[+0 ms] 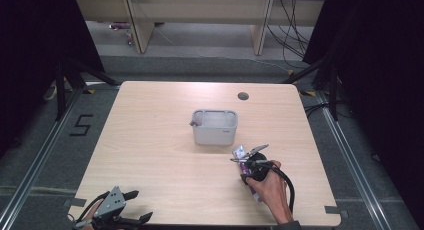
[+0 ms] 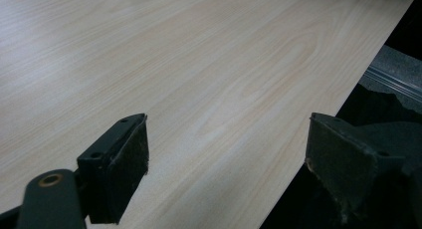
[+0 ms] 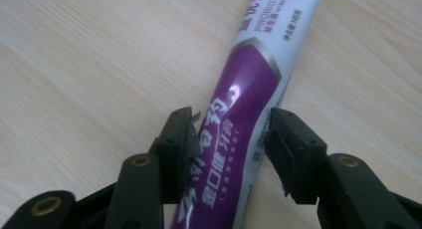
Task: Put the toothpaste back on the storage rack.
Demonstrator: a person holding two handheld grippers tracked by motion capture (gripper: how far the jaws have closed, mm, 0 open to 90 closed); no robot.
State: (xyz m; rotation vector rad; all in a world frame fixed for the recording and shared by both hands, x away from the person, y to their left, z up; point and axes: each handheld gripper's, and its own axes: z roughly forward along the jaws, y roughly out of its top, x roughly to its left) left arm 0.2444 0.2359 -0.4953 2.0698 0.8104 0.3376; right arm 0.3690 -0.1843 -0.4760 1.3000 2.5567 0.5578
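- The purple and white tube (image 3: 239, 124) lies flat on the table (image 1: 160, 155), toward its near right part, a little in front of the grey bin (image 1: 215, 127).
- The right gripper (image 3: 231, 149) straddles the tube's purple end, one jaw on each side. The jaws look close against it or just touching, but I cannot tell whether they are already pressing, so the grasp reads as being made, not finished.
- Judged from this, the step in hand is picking up the tube. The next move calls for closing firmly across its soft body, then lifting it clear and carrying it forward to the bin.
- The bin stands upright near the table's middle, with a main well and narrow side slots. It seems empty, though a small dark piece at its left rim is too blurred to name.
- The left gripper (image 2: 226, 154) rests at the table's near left edge, jaws wide apart and holding nothing.
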